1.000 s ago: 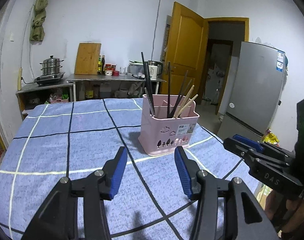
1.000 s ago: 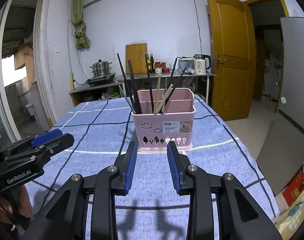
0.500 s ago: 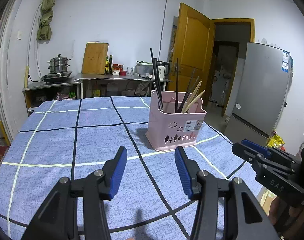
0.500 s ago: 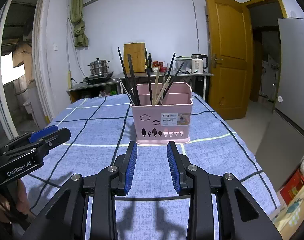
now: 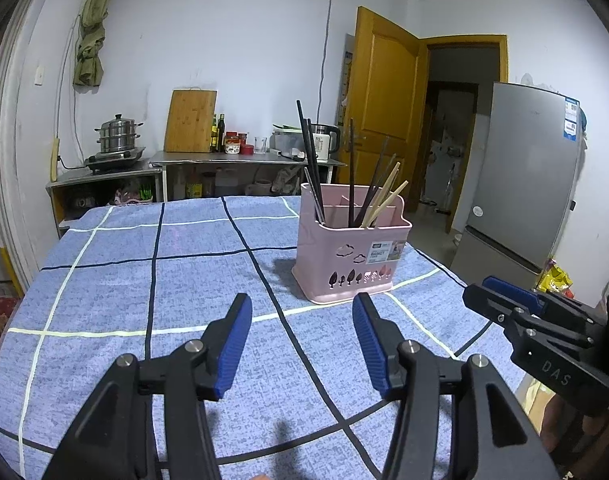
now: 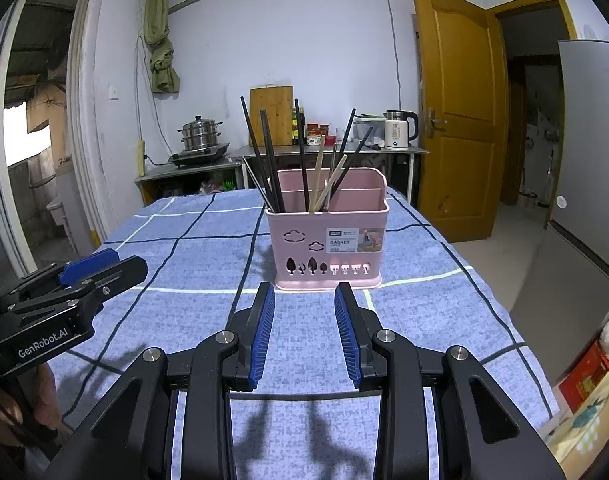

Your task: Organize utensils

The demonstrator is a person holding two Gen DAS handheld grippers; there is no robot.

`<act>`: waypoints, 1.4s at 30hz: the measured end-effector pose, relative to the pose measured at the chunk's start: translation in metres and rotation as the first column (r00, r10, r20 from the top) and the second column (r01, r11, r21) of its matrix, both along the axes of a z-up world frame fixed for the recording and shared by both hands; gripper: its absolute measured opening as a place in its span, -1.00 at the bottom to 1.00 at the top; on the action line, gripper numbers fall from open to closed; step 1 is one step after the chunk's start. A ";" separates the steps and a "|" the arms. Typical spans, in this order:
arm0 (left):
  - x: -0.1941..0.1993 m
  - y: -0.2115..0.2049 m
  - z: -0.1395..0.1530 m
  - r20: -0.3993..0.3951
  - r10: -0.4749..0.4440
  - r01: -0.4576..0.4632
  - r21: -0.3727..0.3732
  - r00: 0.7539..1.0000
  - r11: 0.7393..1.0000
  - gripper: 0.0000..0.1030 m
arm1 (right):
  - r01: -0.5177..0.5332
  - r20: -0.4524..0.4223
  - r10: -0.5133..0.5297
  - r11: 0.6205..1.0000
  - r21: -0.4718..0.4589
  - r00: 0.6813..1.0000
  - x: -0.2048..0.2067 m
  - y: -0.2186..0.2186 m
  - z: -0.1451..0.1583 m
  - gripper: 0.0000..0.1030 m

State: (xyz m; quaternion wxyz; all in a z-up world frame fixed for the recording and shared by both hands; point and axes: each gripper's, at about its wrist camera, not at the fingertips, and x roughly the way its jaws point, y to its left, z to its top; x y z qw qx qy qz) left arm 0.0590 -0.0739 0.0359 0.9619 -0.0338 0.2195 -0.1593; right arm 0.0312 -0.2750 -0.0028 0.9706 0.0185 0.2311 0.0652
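A pink utensil basket (image 5: 352,256) (image 6: 328,240) stands upright on the blue checked tablecloth (image 5: 144,280). Black chopsticks (image 6: 260,148) and pale wooden chopsticks (image 6: 318,176) lean inside it. My left gripper (image 5: 301,300) hovers over the cloth, short of the basket and to its left; its jaws are opening with nothing between them. My right gripper (image 6: 304,288) is open and empty, pointing straight at the basket's front from a short way off. Each gripper also appears from the side in the other's view: the right gripper (image 5: 504,300), the left gripper (image 6: 104,268).
A grey fridge (image 5: 524,184) stands right of the table, an open yellow door (image 6: 456,120) behind it. Along the back wall a counter carries a steamer pot (image 5: 118,136), a cutting board (image 5: 190,120), bottles and a kettle (image 6: 400,130). Boxes (image 6: 584,400) lie on the floor at right.
In the left wrist view the basket has slid slightly right and looks a little smaller, and the left jaws stand a touch wider. The right wrist view is almost unchanged.
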 end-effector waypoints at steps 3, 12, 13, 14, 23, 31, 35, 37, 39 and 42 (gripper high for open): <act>0.000 0.000 0.000 0.001 0.000 0.000 0.003 1.000 1.000 0.06 | 0.001 0.002 -0.001 1.000 -0.002 1.000 -0.001 0.000 0.001 -0.37; -0.001 -0.001 -0.001 -0.001 0.003 -0.003 0.004 1.000 1.000 0.06 | -0.002 0.000 0.002 1.000 -0.002 1.000 -0.002 0.001 0.000 -0.37; -0.002 -0.001 -0.001 -0.001 0.003 -0.003 0.004 1.000 1.000 0.06 | -0.002 0.000 0.002 1.000 -0.003 1.000 -0.002 0.002 0.000 -0.37; -0.002 -0.001 -0.001 -0.001 0.002 -0.002 0.004 1.000 1.000 0.06 | -0.002 -0.002 0.002 1.000 -0.003 1.000 -0.002 0.002 -0.001 -0.37; -0.004 -0.001 -0.002 -0.002 -0.001 0.001 0.001 1.000 1.000 0.06 | -0.003 -0.004 0.003 1.000 -0.004 1.000 -0.002 0.002 -0.001 -0.37; -0.005 -0.001 -0.001 -0.003 0.001 -0.001 0.002 1.000 1.000 0.06 | -0.005 -0.002 0.005 1.000 -0.007 1.000 -0.002 0.004 -0.001 -0.37; -0.006 0.000 -0.001 -0.003 0.001 -0.001 0.001 1.000 1.000 0.06 | -0.005 -0.002 0.005 1.000 -0.008 1.000 -0.002 0.004 -0.002 -0.37; -0.006 -0.001 -0.001 -0.001 0.002 -0.002 0.005 1.000 1.000 0.06 | -0.005 -0.001 0.005 1.000 -0.009 1.000 -0.002 0.004 -0.001 -0.37; -0.006 0.000 -0.001 0.000 0.002 -0.002 0.004 1.000 1.000 0.06 | -0.006 0.000 0.006 1.000 -0.010 1.000 -0.002 0.005 -0.001 -0.37; -0.006 -0.001 -0.001 0.003 0.005 -0.005 0.006 1.000 1.000 0.06 | -0.006 0.001 0.006 1.000 -0.011 1.000 -0.002 0.005 0.000 -0.37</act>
